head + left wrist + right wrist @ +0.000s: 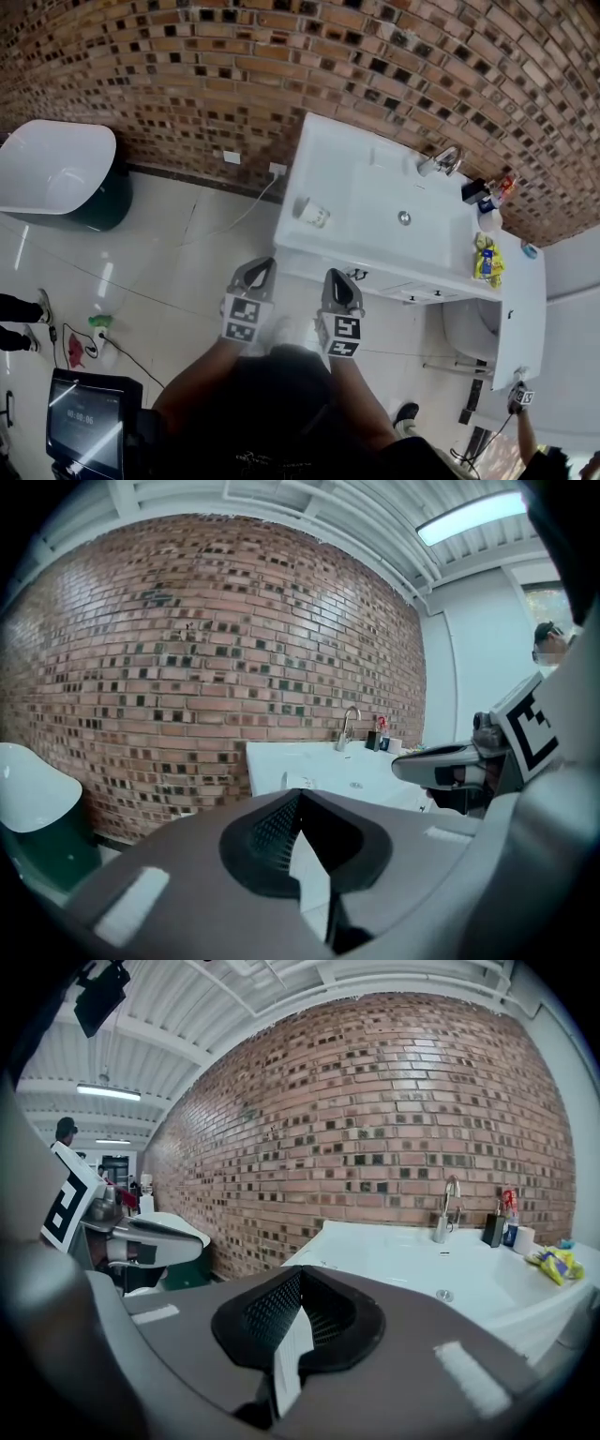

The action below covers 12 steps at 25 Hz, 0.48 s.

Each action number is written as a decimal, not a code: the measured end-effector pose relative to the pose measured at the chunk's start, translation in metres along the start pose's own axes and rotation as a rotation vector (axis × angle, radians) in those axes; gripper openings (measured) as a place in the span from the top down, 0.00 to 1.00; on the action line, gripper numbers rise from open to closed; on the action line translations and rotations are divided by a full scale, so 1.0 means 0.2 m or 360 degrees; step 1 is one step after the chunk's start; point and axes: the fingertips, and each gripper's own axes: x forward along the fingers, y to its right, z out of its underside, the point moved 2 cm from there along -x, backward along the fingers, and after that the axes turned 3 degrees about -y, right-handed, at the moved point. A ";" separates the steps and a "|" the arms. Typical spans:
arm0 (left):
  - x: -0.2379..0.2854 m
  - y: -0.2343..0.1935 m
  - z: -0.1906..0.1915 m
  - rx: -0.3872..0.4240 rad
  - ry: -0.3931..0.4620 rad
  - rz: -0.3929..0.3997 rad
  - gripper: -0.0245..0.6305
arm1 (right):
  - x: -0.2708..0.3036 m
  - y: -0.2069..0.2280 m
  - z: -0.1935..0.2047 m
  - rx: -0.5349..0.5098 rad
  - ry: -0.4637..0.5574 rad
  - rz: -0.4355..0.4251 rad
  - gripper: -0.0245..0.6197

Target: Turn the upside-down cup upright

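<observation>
A small white cup (311, 213) rests near the left front corner of the white vanity counter (328, 155); whether it lies on its side or stands mouth down I cannot tell. From the left gripper view the cup (300, 782) shows as a small pale shape just past the jaw tips. My left gripper (262, 273) and right gripper (339, 285) hang side by side over the floor, short of the counter's front edge, pointing at it. Both are shut and empty, tips meeting in the left gripper view (298, 795) and the right gripper view (300, 1275).
A sink basin with a drain (404, 217) and a faucet (448, 161) fill the counter's middle. Bottles (487, 199) and a yellow packet (486, 260) sit at its right end. A white tub (52, 169) stands far left against the brick wall, a screen (89, 431) lower left.
</observation>
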 end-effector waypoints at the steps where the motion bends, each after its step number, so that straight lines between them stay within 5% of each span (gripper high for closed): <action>1: 0.01 -0.01 0.00 0.0001 -0.0006 -0.0009 0.97 | 0.02 0.00 0.00 0.0002 -0.0004 -0.0012 0.94; 12: 0.17 -0.03 -0.08 0.0019 -0.0013 -0.0097 0.97 | 0.18 0.10 -0.04 0.0093 -0.0010 -0.0121 0.94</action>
